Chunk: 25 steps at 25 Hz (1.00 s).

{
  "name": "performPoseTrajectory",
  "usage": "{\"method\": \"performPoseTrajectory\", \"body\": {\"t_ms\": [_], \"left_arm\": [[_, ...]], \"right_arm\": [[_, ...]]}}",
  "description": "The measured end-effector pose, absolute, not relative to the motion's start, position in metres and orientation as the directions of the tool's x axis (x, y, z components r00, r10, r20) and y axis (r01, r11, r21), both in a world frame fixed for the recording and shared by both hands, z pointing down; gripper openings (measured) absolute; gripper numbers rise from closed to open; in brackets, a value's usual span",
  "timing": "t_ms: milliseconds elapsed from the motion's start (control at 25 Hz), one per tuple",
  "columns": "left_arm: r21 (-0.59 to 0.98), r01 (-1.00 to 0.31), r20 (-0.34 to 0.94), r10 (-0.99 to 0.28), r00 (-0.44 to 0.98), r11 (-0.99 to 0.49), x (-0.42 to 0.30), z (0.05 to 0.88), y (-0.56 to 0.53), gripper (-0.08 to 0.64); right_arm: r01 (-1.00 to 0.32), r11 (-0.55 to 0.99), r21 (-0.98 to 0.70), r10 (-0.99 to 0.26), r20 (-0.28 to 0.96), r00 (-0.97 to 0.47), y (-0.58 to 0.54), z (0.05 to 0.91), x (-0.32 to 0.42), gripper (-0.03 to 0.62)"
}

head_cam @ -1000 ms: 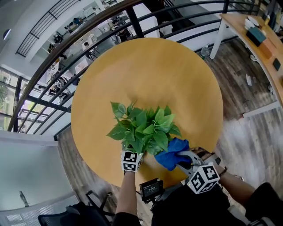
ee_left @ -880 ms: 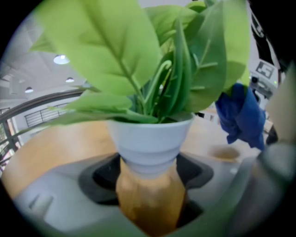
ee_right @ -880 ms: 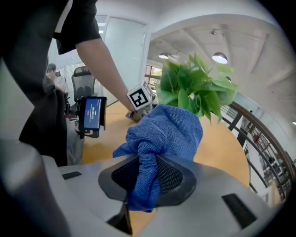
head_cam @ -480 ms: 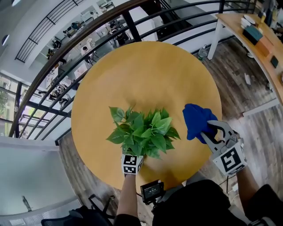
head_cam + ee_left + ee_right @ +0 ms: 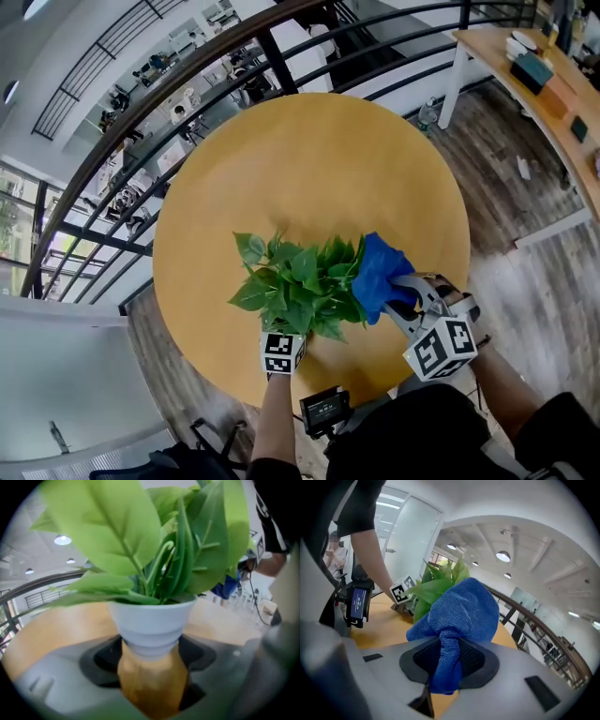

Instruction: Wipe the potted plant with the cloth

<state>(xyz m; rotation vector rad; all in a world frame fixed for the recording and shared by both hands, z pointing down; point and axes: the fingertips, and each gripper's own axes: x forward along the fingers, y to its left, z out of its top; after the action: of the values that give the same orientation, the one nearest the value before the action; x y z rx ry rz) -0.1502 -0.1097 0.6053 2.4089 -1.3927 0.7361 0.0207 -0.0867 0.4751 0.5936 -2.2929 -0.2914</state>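
Plainly, we had 2 grippers at work over the round wooden table (image 5: 309, 159). Our left gripper (image 5: 151, 665) held its jaws spread wide round the lower part of the white pot (image 5: 150, 623) of the potted plant (image 5: 298, 281), with a pad against each side of it. The plant stood toward the near side of the table. Its green leaves (image 5: 117, 531) filled the upper part of the left gripper view.

Our right gripper (image 5: 449, 667) had its jaws clamped together on a twisted tail of the blue cloth (image 5: 379, 270). The rest of the cloth bunched out in a rounded wad beyond the tips. In the head view that wad lay against the leaves on the plant's right side, touching them, and the right gripper sat just beside the plant. Beyond the far edge of the table ran a dark metal railing (image 5: 275, 58).
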Motion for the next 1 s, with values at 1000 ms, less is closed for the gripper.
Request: {"method": "performPoseTrajectory", "body": {"t_ms": [1000], "left_arm": [[-0.025, -0.866, 0.545, -0.733, 0.407, -0.500, -0.151, 0.608, -0.109, 0.364]], "right_arm": [[-0.274, 0.876, 0.397, -0.472, 0.587, -0.658, -0.060, 0.467, 0.001, 0.102]]}}
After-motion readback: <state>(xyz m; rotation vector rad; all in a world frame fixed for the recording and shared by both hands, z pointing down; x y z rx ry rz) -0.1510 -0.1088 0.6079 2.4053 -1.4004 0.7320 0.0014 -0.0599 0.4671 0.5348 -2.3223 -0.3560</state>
